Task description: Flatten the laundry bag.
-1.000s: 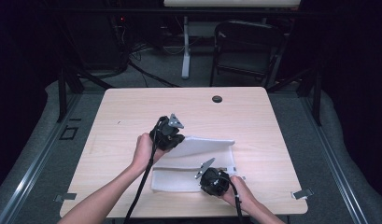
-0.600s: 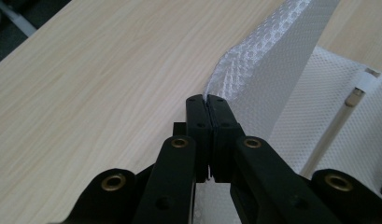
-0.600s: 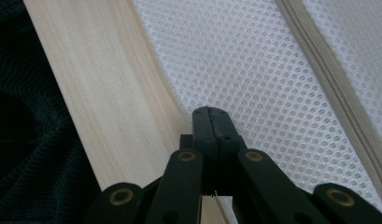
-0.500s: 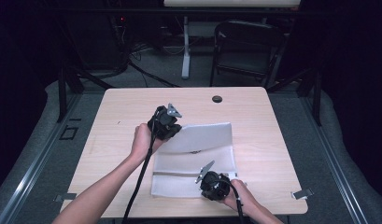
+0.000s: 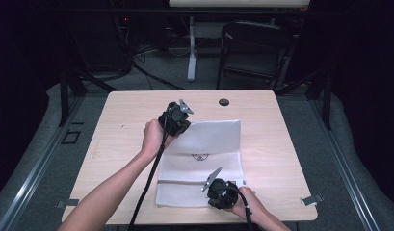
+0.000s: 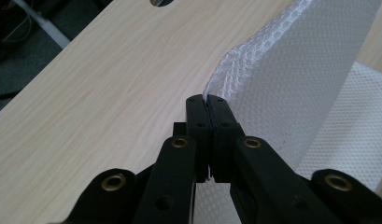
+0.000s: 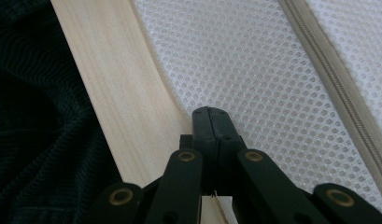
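Mesh bag (image 5: 204, 159), white, lies flat mid-table (image 5: 281, 144), its far left corner lifted. Left gripper (image 5: 177, 120) has its jaws pressed together on that raised corner; the fabric drapes away from the jaws in the left gripper view. Right gripper (image 5: 218, 188) pinches the bag's near edge, beside the zipper (image 7: 338, 98). Judgement: light, limp, open-weave cloth that sags and snags easily; hemmed edges and corners give the surest hold.
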Available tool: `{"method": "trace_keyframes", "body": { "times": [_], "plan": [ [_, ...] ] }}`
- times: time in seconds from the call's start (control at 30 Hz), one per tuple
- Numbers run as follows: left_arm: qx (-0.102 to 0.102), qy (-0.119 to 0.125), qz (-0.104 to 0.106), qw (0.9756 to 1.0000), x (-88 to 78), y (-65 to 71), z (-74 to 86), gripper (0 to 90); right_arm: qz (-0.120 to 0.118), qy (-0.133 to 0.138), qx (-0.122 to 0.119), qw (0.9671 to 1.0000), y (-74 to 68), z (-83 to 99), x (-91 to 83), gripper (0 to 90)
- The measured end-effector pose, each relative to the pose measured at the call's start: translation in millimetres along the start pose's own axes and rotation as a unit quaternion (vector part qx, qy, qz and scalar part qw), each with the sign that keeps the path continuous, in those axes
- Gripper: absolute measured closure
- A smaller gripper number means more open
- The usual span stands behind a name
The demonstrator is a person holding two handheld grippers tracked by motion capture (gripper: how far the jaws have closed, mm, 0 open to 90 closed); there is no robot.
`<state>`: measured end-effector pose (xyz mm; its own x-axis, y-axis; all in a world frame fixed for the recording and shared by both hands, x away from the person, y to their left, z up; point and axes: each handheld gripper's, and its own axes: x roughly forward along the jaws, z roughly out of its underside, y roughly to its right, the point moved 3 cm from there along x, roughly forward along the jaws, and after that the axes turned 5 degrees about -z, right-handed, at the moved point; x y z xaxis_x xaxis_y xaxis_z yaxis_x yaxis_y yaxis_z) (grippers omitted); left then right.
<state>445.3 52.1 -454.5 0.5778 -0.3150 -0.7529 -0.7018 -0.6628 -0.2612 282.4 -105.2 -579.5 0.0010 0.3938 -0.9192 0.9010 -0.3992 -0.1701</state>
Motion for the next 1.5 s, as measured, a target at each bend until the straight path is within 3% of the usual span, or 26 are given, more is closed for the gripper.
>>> {"method": "trace_keyframes", "body": {
  "times": [0.3,0.4,0.47,0.5,0.63,0.7,0.73,0.77,0.97,1.1,1.13,1.2,1.23,1.27,1.37,1.4,1.43,1.5],
  "plan": [
    [-0.029,0.007,-0.031,0.9991,11.7,-20.8,-4.6,88.9,-0.002,-0.004,-0.008,1.0000,-3.5,-0.4,0.8,90.0],
    [-0.034,0.010,-0.038,0.9986,17.2,-24.5,-7.3,88.9,-0.010,0.004,0.002,0.9999,-3.9,-1.2,2.2,90.0],
    [-0.037,0.010,-0.038,0.9985,22.1,-25.1,-9.6,88.8,-0.009,0.002,0.003,1.0000,-4.0,-1.7,2.2,90.0],
    [-0.039,0.012,-0.039,0.9984,25.1,-24.8,-10.7,88.8,-0.021,0.017,0.012,0.9996,-6.2,-2.4,4.6,90.0],
    [-0.047,0.012,-0.042,0.9980,37.1,-24.3,-14.2,88.7,-0.023,0.007,0.007,0.9997,-6.9,-3.6,4.1,90.0],
    [-0.050,0.010,-0.043,0.9977,43.4,-24.4,-15.1,88.6,-0.030,0.019,0.010,0.9993,-9.4,-4.5,6.6,90.0],
    [-0.051,0.008,-0.046,0.9976,46.6,-24.6,-15.1,88.6,-0.023,0.002,-0.001,0.9997,-8.0,-4.9,4.2,90.0],
    [-0.054,0.006,-0.047,0.9974,50.1,-25.0,-14.9,88.5,-0.023,0.002,-0.004,0.9997,-7.9,-4.8,4.2,90.0],
    [-0.068,-0.002,-0.046,0.9966,65.3,-33.2,-14.0,87.0,-0.031,0.022,0.008,0.9992,-11.0,-5.7,6.4,90.0],
    [-0.076,-0.001,-0.038,0.9964,70.5,-38.5,-12.3,77.4,-0.042,0.060,0.011,0.9973,-10.6,-7.0,-4.8,75.9],
    [-0.079,-0.003,-0.039,0.9961,71.6,-40.4,-11.6,65.4,-0.045,0.076,0.017,0.9959,-5.6,-5.3,-15.1,68.2],
    [-0.092,-0.001,-0.035,0.9952,72.2,-43.0,-9.2,60.5,-0.046,0.077,0.016,0.9958,-2.2,-4.3,-20.3,63.8],
    [-0.096,-0.001,-0.031,0.9949,71.8,-44.0,-8.1,49.9,-0.038,0.093,0.031,0.9945,7.4,1.0,-31.3,55.7],
    [-0.103,0.002,-0.029,0.9943,71.0,-45.0,-5.9,49.9,-0.038,0.093,0.031,0.9945,7.4,1.0,-31.3,55.7],
    [-0.107,0.005,-0.021,0.9940,65.9,-45.5,0.6,39.5,-0.019,0.115,0.057,0.9915,22.3,12.7,-46.7,39.4],
    [-0.105,0.005,-0.021,0.9942,63.7,-45.2,3.0,33.6,0.002,0.116,0.064,0.9912,29.0,18.5,-54.8,26.9],
    [-0.108,0.009,-0.013,0.9940,61.2,-44.5,5.7,33.6,0.002,0.116,0.064,0.9912,29.0,18.5,-54.8,26.9],
    [-0.104,0.012,-0.009,0.9944,56.2,-42.0,11.4,27.7,0.014,0.120,0.074,0.9898,35.5,23.1,-61.7,18.5]
  ]
}}
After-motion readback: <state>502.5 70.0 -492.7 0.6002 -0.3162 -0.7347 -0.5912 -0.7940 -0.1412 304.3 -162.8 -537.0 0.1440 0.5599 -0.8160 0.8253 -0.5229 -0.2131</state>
